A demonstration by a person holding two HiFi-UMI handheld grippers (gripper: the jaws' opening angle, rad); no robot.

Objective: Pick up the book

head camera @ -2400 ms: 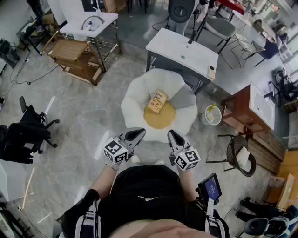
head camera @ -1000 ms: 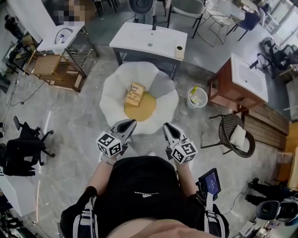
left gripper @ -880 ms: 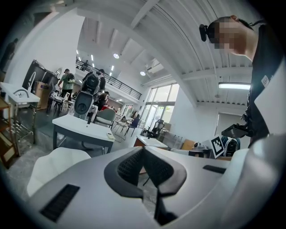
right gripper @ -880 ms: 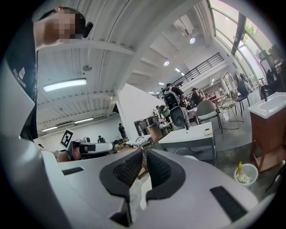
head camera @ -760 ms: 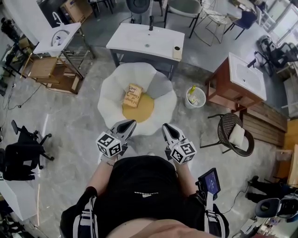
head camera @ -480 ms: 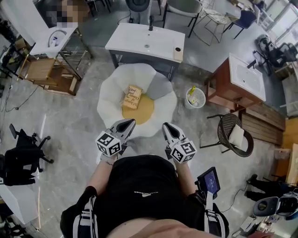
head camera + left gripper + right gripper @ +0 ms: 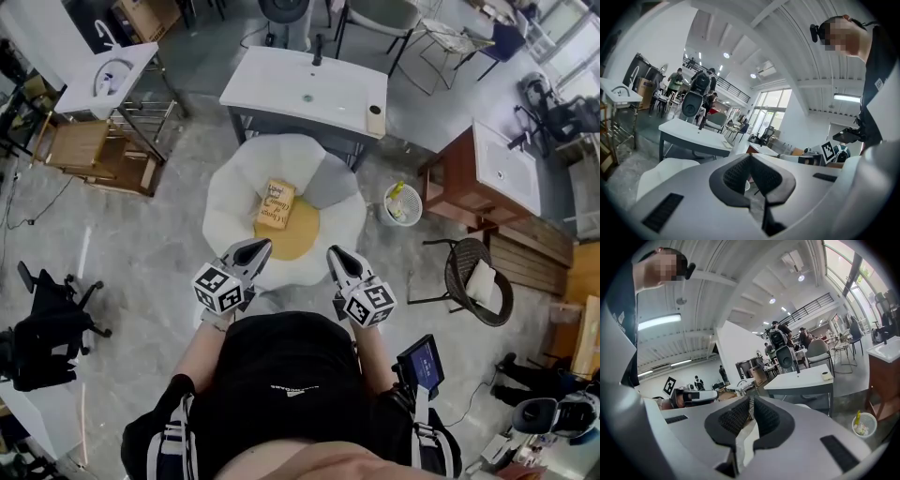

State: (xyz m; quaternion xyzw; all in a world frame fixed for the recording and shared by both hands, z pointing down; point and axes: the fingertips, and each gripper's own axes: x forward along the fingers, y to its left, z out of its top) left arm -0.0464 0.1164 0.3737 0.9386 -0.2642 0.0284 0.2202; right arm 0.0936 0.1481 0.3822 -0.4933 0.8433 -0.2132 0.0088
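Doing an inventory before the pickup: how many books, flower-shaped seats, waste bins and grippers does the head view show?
book: 1
flower-shaped seat: 1
waste bin: 1
grippers, namely the left gripper and the right gripper: 2
Total: 5

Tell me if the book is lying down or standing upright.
Lying down. In the head view the book shows its whole front cover facing up, resting on the white flower-shaped seat.
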